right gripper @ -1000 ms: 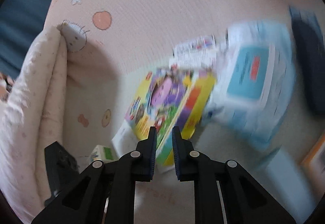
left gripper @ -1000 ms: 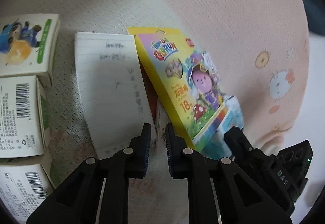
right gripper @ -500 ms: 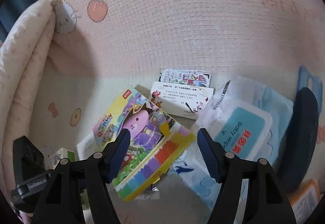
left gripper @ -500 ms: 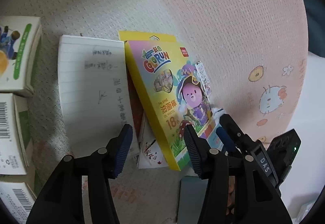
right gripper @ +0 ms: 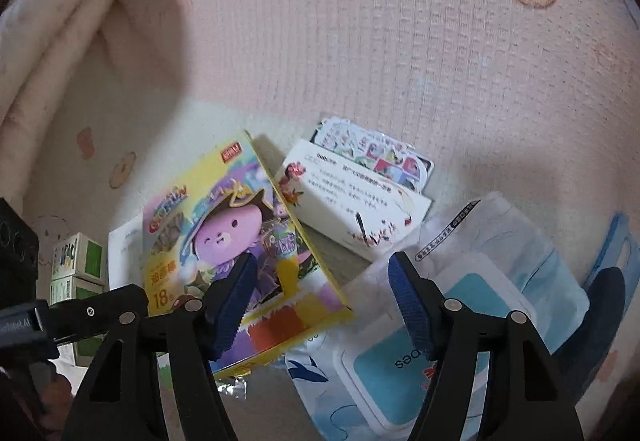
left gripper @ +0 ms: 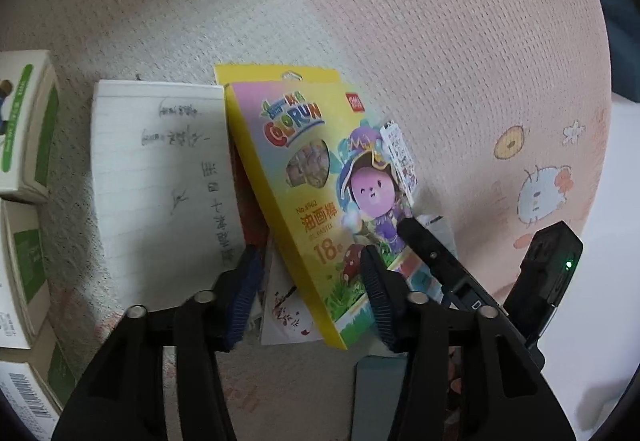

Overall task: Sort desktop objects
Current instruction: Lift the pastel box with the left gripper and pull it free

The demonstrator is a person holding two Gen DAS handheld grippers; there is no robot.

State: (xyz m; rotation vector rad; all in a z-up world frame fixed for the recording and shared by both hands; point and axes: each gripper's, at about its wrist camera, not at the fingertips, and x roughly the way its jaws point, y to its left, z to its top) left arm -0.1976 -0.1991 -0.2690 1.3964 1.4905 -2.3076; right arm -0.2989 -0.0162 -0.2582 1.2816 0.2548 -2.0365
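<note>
A yellow box of oil pastels with a purple cartoon figure lies tilted on a pile on the patterned cloth; it also shows in the right wrist view. My left gripper is open, its jaws astride the box's near corner. My right gripper is open over the box's lower right edge. A lined notepad with handwriting lies left of the box. A white card box and a sticker sheet lie behind it. A wet wipes pack lies under the right jaw.
Green and white cartons are stacked at the left edge. The right gripper's body shows at the right in the left wrist view. A dark blue object lies at the far right. A folded blanket rises at the left.
Both grippers have opened from shut. Both have drawn closer to the pastel box, which now sits between the left jaws.
</note>
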